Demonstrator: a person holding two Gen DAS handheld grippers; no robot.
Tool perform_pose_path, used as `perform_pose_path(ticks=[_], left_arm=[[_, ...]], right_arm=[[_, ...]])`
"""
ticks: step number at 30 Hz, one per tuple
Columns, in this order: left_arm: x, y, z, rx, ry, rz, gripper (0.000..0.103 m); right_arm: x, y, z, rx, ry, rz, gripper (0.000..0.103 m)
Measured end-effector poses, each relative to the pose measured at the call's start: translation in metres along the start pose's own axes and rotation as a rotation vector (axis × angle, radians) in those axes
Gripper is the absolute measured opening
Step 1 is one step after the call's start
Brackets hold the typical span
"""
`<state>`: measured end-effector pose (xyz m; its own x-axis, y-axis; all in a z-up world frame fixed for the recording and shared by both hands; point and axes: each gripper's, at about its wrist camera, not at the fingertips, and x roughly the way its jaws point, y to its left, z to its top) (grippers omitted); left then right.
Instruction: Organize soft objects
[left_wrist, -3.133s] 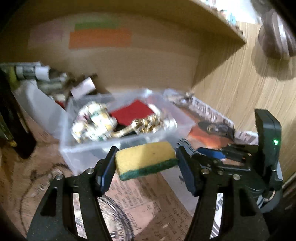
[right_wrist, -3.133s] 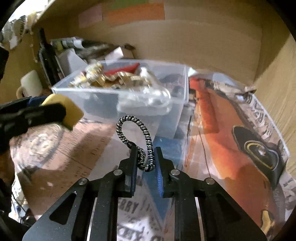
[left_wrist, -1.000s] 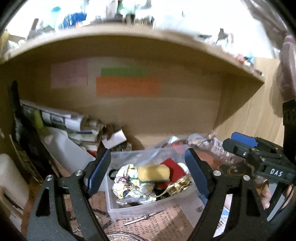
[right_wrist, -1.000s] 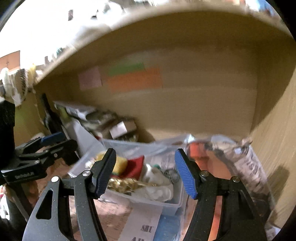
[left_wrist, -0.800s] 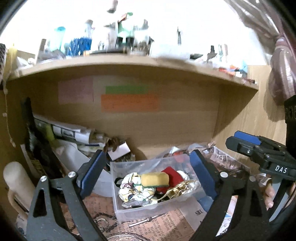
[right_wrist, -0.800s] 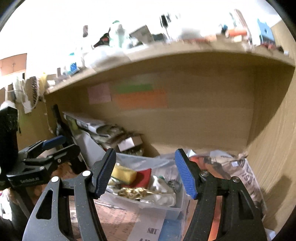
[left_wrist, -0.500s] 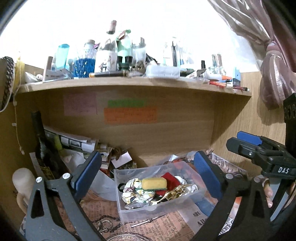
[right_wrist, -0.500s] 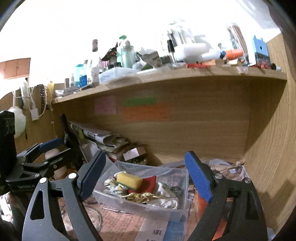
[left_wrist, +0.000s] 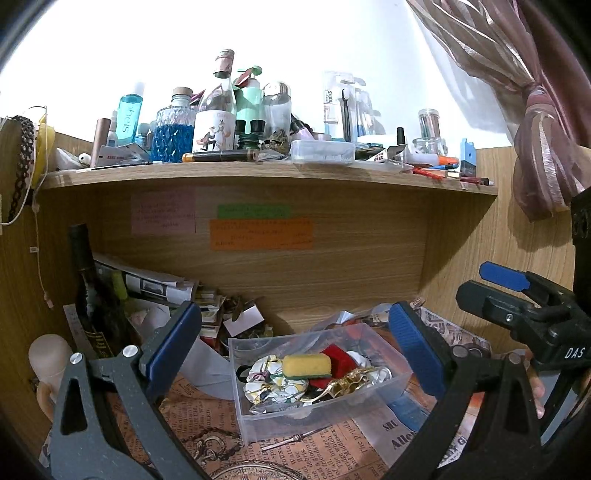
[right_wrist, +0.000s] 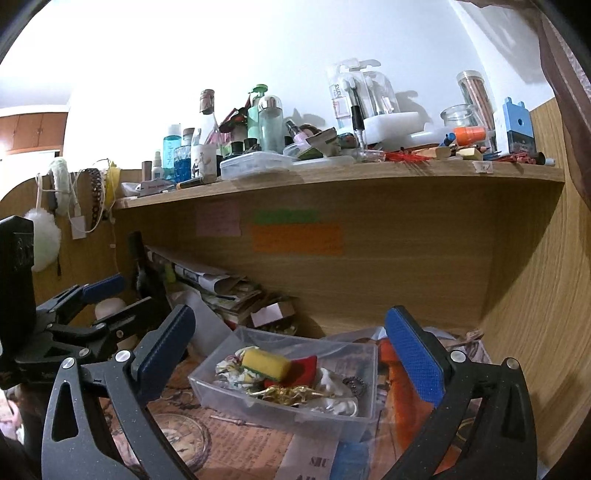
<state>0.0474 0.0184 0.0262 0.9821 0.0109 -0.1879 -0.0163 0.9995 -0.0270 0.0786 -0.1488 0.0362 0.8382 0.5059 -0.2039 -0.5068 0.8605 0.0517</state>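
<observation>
A clear plastic bin (left_wrist: 258, 413) (right_wrist: 258, 408) stands on the newspaper-covered desk under a wooden shelf. A yellow sponge with a green scrub side (left_wrist: 306, 365) (right_wrist: 266, 363) lies on top of crumpled cloth, a red piece and gold trim inside it. A striped hair tie (right_wrist: 355, 384) lies at the bin's right side. My left gripper (left_wrist: 295, 350) is open and empty, held well back from the bin. My right gripper (right_wrist: 291, 350) is open and empty too, also back from the bin. Each gripper shows in the other's view.
A dark wine bottle (left_wrist: 92, 291), rolled papers and a white mug (left_wrist: 50, 354) crowd the desk's back left. The upper shelf (left_wrist: 258, 171) is packed with bottles and jars. A wooden side panel (right_wrist: 535, 295) closes the right. A glass dish (right_wrist: 181, 439) sits at front left.
The sponge and the hair tie were let go into the bin. Both grippers opened wide and pulled back and up from the bin, so the upper shelf came into view.
</observation>
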Motion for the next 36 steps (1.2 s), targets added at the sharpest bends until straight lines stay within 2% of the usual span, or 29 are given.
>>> perform_pose_path(ticks=[30, 36], left_arm=[[0.0006, -0.0003, -0.0018, -0.007, 0.006, 0.01, 0.103], [0.0051, -0.0013, -0.0063, -0.008, 0.026, -0.001, 0.103]], right_arm=[[0.0011, -0.0024, -0.0032, 0.019, 0.009, 0.007, 0.103], [0.0009, -0.0039, -0.0031, 0.023, 0.007, 0.006, 0.103]])
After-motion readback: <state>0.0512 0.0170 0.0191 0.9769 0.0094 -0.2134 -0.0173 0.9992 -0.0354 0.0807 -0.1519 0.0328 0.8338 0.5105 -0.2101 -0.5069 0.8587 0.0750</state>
